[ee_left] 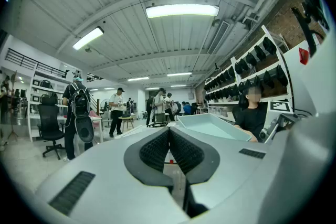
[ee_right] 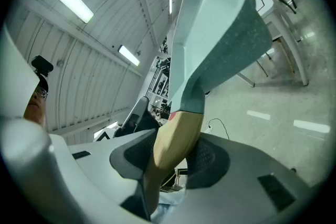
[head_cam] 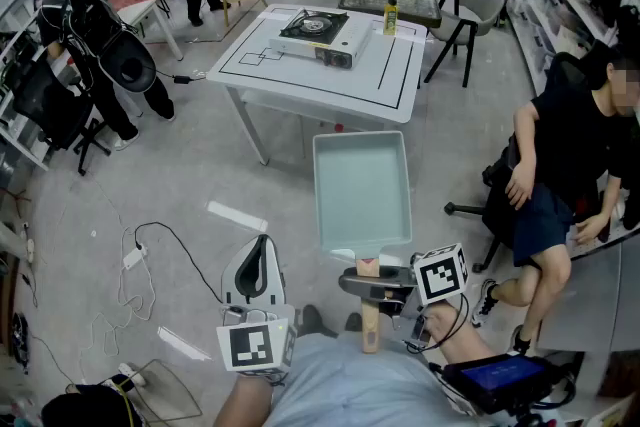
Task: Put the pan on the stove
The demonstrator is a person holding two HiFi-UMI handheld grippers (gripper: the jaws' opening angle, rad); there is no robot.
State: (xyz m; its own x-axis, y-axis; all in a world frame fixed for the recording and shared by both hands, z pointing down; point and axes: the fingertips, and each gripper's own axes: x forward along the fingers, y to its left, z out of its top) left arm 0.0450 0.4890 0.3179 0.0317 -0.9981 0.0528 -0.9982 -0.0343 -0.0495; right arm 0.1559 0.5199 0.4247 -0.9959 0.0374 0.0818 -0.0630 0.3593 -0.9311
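Note:
A pale green rectangular pan (head_cam: 362, 191) with a wooden handle (head_cam: 369, 310) hangs level in the air in front of me, well short of the table. My right gripper (head_cam: 377, 281) is shut on that handle; in the right gripper view the dark pads press both sides of the wooden handle (ee_right: 170, 152) and the pan (ee_right: 215, 29) rises away from it. My left gripper (head_cam: 260, 265) is shut and holds nothing; its pads (ee_left: 169, 150) meet in the left gripper view, where the pan (ee_left: 212, 126) shows to the right. A portable gas stove (head_cam: 321, 36) sits on the white table (head_cam: 390, 75) ahead.
A yellow bottle (head_cam: 390, 18) stands on the table right of the stove. A seated person (head_cam: 560, 165) in black is at my right, with a chair (head_cam: 470, 15) by the table's far right corner. Cables (head_cam: 150, 255) lie on the floor left. Several people stand at the back.

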